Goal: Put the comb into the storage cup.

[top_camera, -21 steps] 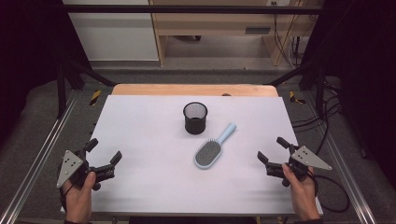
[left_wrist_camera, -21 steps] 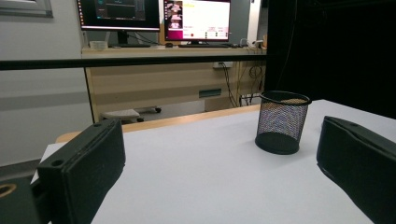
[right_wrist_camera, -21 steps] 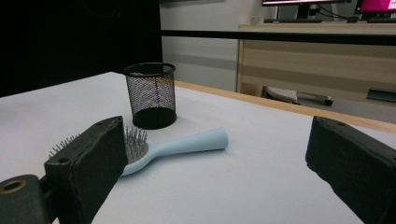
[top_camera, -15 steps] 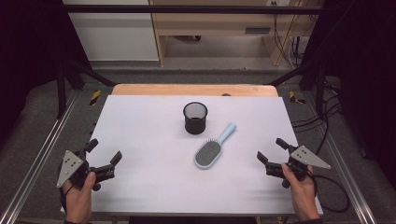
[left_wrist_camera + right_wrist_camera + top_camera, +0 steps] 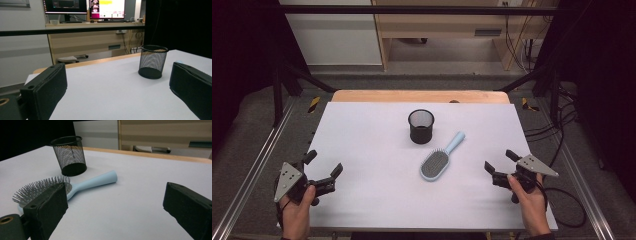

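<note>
- At table centre (image 5: 362, 130): black mesh pen cup (image 5: 421, 126) standing upright, mouth up, ready to take something dropped in.
- Just beside cup, nearer the right hand: light-blue hairbrush (image 5: 440, 159) lying flat, bristles up, handle angling toward cup, not touching it. Probably staged so the handle is free to pinch.
- At near-left corner: left gripper (image 5: 323, 172) hovering low, jaws spread wide, gripping nothing. Aiming across the sheet at cup (image 5: 152, 61).
- At near-right edge: right gripper (image 5: 499, 164) likewise gaping, empty, well apart from brush.
- In right gripper view: looking straight at brush (image 5: 67, 185) and cup (image 5: 70, 155), so likely lining up for the pick.
- Both hands parking at table edges, leaving the middle unobstructed.
</note>
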{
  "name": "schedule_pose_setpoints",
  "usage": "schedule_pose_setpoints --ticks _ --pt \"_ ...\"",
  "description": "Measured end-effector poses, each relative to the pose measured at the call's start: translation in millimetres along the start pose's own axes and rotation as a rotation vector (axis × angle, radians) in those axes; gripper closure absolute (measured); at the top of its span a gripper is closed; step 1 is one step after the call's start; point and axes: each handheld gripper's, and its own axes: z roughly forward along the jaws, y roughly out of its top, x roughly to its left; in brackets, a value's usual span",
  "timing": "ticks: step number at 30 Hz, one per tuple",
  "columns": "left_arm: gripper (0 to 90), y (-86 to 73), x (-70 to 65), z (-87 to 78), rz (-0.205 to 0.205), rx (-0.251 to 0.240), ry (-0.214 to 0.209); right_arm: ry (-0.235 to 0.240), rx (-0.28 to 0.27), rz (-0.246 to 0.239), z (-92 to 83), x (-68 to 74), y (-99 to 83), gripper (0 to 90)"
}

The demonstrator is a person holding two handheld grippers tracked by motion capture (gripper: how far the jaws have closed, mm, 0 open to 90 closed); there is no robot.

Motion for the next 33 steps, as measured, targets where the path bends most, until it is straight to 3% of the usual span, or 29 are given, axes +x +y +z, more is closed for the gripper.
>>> schedule_pose_setpoints --ticks 4,7,11,18,21,22,23,26,29,33 --pt "1.5 -1.3 1.7 -1.6 -0.012 0.005 0.014 -0.001 0.041 0.033 10.3 4.4 4.2 5.9" --pt "1.5 0.4 1.6 -1.2 -0.020 -0.003 0.013 0.007 0.061 0.025 17.7 7.2 8.5 6.6" --pt "1.5 0.6 0.5 -1.7 0.002 0.005 0.022 0.042 0.085 -0.025 33.6 16.7 24.2 6.1" --pt "1.5 -1.4 2.3 -2.4 -0.013 0.007 0.023 0.032 0.144 -0.076 60.9 24.0 51.1 11.7" --pt "1.5 -0.7 2.3 -3.0 -0.016 0.001 0.020 0.018 0.182 -0.094 73.4 23.9 61.1 24.7" --pt "1.5 -0.7 2.3 -3.0 -0.016 0.001 0.020 0.018 0.182 -0.094 73.4 23.9 61.1 24.7" --pt "1.5 0.5 1.6 -2.5 -0.011 -0.002 0.014 0.022 0.223 -0.103 82.2 23.2 66.5 34.3" --pt "1.5 0.8 0.5 -1.5 -0.005 -0.002 0.007 0.012 0.251 -0.118 90.9 22.7 70.1 40.3" --pt "1.7 1.8 -0.9 -0.8 -0.003 -0.005 0.001 -0.005 0.301 -0.144 109.5 22.7 71.7 61.3" --pt "1.8 2.5 -2.5 -0.1 0.002 -0.006 -0.009 -0.002 0.357 -0.184 129.5 26.0 71.8 75.4"
